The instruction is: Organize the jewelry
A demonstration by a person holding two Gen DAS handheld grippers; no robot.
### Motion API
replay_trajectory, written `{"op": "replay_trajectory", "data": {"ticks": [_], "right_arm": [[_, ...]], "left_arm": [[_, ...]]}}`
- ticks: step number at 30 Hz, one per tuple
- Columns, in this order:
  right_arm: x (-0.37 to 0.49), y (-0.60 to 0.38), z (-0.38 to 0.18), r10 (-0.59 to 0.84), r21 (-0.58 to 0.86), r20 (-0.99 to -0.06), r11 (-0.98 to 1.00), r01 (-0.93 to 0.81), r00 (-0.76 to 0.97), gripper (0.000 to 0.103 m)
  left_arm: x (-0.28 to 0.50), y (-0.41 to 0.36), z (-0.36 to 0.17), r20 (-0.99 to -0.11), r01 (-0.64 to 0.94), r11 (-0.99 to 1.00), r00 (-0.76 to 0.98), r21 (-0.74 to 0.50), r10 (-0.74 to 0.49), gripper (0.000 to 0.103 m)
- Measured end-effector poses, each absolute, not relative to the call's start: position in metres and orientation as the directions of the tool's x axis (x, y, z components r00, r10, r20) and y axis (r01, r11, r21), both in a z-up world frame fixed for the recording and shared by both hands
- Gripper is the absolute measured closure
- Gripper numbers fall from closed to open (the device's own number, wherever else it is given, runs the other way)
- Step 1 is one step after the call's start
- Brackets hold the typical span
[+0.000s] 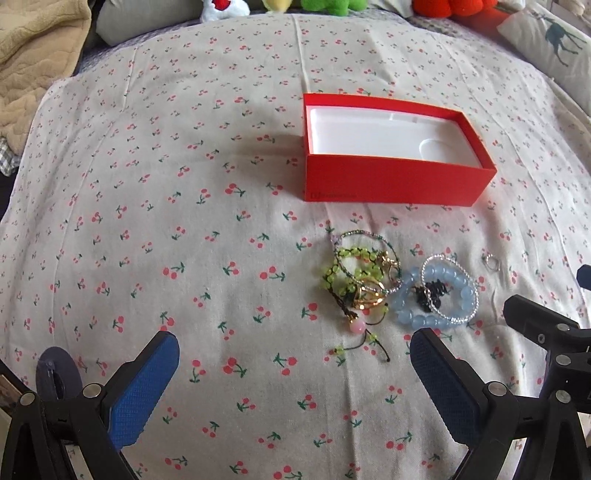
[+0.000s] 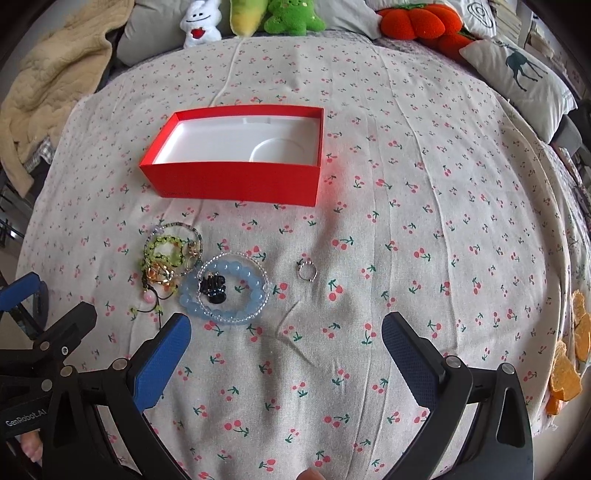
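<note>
Right wrist: plush toys (image 2: 291, 18) behind red box (image 2: 236, 184)

Box (image 2: 236, 184): on the bedsheet (image 2: 424, 221), behind the jewelry.
Bracelet pile (image 2: 170, 258): before the box, left end of the row.
Bead bracelet (image 2: 231, 288): touching the pile's right side; a clip (image 2: 213, 288) lies inside its ring.
Ring (image 2: 307, 271): right of the bead bracelet, apart.
Plush toys (image 2: 291, 16): far edge, behind the box.
</note>
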State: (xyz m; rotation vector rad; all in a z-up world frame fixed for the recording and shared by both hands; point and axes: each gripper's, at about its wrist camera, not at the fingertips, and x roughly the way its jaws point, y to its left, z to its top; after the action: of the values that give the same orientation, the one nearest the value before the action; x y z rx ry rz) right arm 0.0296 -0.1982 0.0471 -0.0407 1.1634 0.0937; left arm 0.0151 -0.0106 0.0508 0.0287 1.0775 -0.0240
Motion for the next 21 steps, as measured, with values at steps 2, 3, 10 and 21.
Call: {"op": "replay_trajectory", "data": {"ticks": [2,3,10,21], "right_arm": [[0.035,-0.197,0.049,0.047,0.010,-0.920,0.995,-0.098,0.388,0.000],[0.038,-0.196,0.050,0.038,-0.002,-0.921,0.995,-0.101,0.387,0.000],[0.055,-0.201,0.040,0.086,0.056,-0.924,0.994,-0.089,0.372,0.000],[0.085,-0.206,0.006,0.285,0.270,-0.927,0.958,-0.092,0.244,0.037]], "left_arm": [[0.021,-0.008,0.049,-0.888,0.035,0.999,0.460,0.019,0.001,0.000],[0.024,-0.007,0.048,-0.891,0.034,0.999,0.454,0.023,0.005,0.000],[0.043,0.022,0.030,-0.901,-0.010,0.991,0.418,-0.132,-0.116,0.001],[0.078,0.029,0.006,-0.845,-0.031,0.905,0.372,-0.424,-0.383,0.037]]}}
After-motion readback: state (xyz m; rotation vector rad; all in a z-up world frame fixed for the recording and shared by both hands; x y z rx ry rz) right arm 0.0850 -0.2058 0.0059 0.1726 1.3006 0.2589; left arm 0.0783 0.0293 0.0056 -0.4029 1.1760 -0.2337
